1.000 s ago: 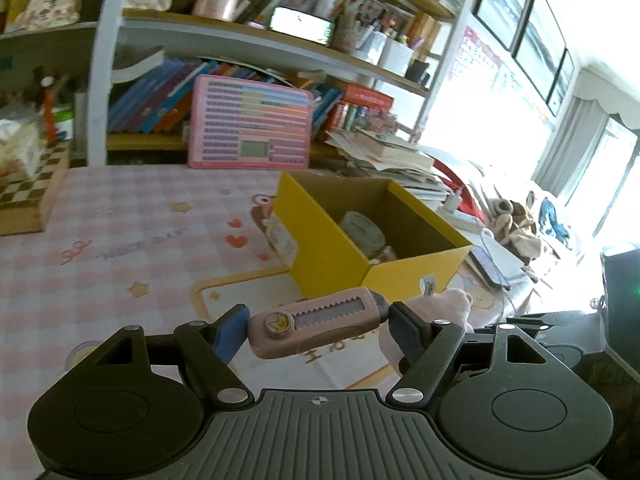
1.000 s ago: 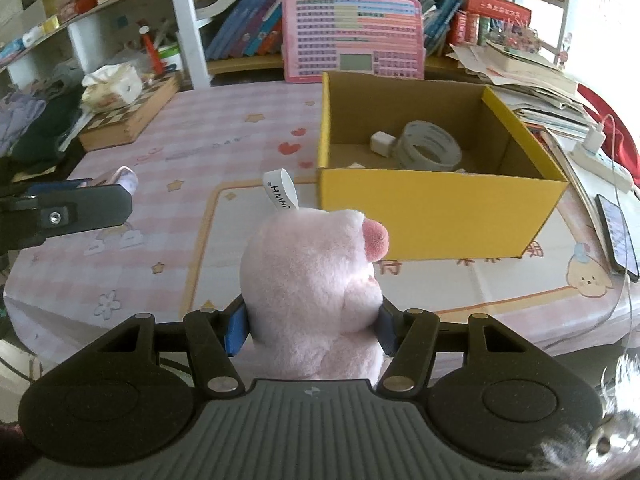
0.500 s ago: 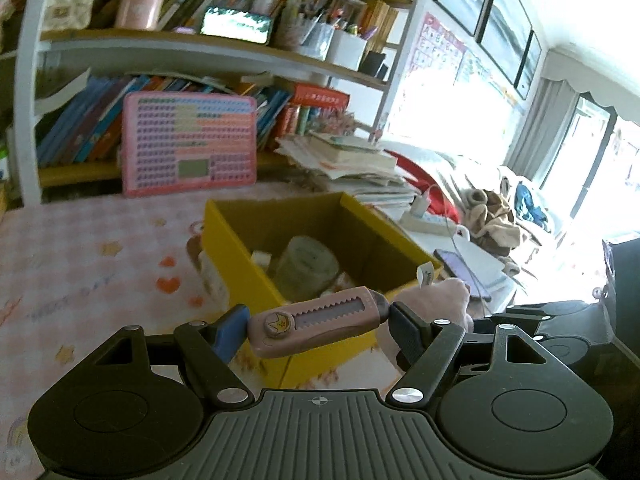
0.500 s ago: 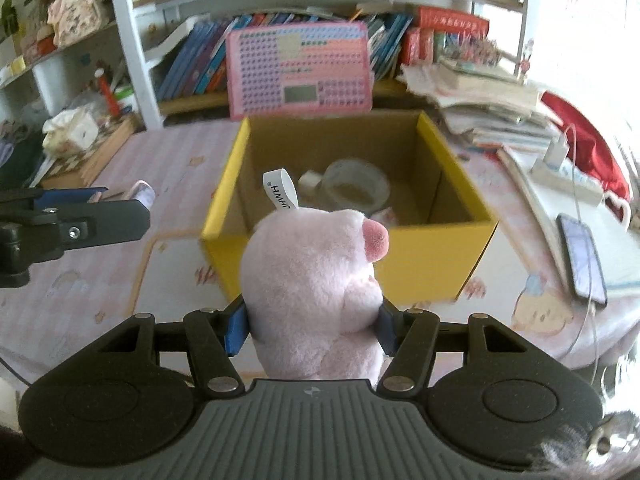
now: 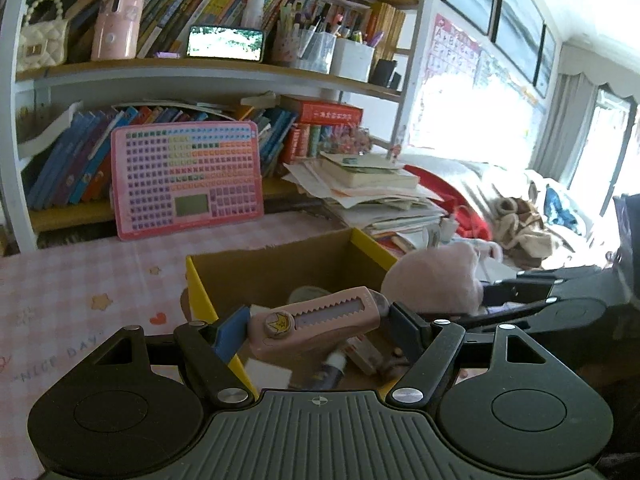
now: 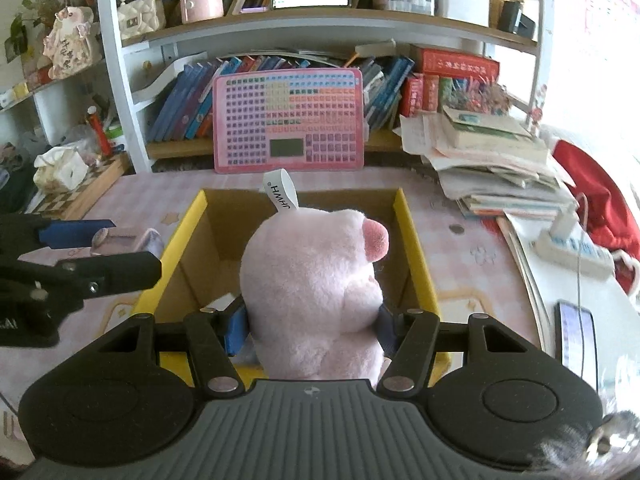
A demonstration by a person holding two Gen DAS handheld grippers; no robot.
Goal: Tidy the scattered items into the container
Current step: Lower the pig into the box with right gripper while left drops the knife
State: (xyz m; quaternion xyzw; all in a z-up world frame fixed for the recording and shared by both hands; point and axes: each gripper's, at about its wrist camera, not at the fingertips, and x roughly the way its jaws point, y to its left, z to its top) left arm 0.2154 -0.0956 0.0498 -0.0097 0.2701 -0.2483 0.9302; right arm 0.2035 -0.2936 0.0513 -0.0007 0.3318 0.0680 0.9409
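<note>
My left gripper (image 5: 318, 326) is shut on a pink utility knife (image 5: 316, 322) with a star badge, held over the near left part of the open yellow cardboard box (image 5: 200, 292). My right gripper (image 6: 308, 326) is shut on a pink plush pig (image 6: 316, 280) with a white tag, held above the same box (image 6: 414, 240). The plush also shows at the right in the left wrist view (image 5: 436, 280). The left gripper shows at the left in the right wrist view (image 6: 120, 256). Small items lie on the box floor, among them a tape roll (image 5: 306, 294) and a glue stick (image 5: 332, 368).
A pink keyboard toy (image 6: 288, 120) leans on the bookshelf behind the box. A stack of books and papers (image 6: 492, 168) sits to the right, with a power strip (image 6: 572, 244) and a phone (image 6: 576, 336). A chessboard box (image 6: 80, 188) lies at the left.
Both grippers have moved forward and now hang over the yellow box, each holding its item. The box looks nearer and lower in both views.
</note>
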